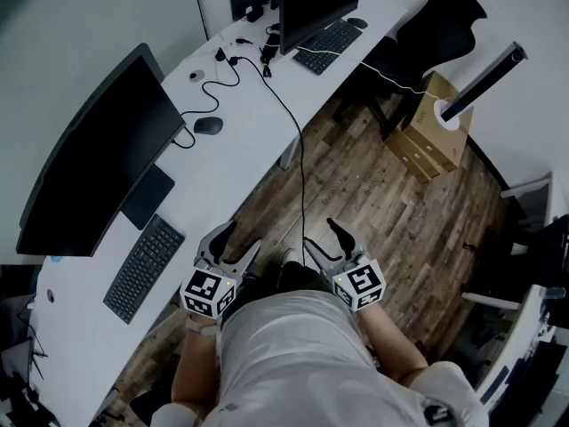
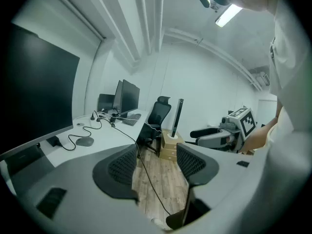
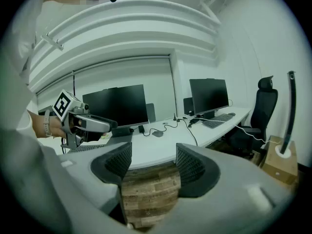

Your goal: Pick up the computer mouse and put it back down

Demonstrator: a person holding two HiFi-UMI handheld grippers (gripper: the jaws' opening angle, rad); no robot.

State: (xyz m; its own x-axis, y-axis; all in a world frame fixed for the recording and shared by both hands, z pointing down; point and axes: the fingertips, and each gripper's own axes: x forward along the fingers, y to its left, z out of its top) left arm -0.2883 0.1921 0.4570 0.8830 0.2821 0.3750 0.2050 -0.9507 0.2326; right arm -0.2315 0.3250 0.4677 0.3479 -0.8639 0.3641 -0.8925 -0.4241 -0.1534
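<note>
- The computer mouse (image 1: 208, 125) lies flat on the long white desk (image 1: 258, 149), just past the right-hand end of the big dark monitor (image 1: 98, 167). Its cord curls back toward the plugs further along. Nothing touches it, and it is well apart from both grippers.
- A black keyboard (image 1: 145, 268) lies in front of the monitor, nearer the person than the mouse, so a reach to the mouse would pass it.
- A thin black cable (image 1: 300, 167) leaves the plugs, drops over the desk edge and trails down to the wooden floor (image 1: 373, 203) near the person's feet. It looks like the one thing here that could snag.
- The left gripper (image 1: 238, 243) is held low against the body, beside the desk edge. Its jaws stand wide apart and hold nothing. Its own view shows only floor planks and that cable through the gap.
- The right gripper (image 1: 322, 238) sits level with it on the far side from the desk. Its jaws are equally spread and empty, with bare floor between them.
- Both seem carried at rest, opened ready, so the pick-up has not yet begun.
- The desk is on the person's left, so the left gripper looks the handier one. Reaching the mouse will likely mean moving forward along the desk first.
</note>
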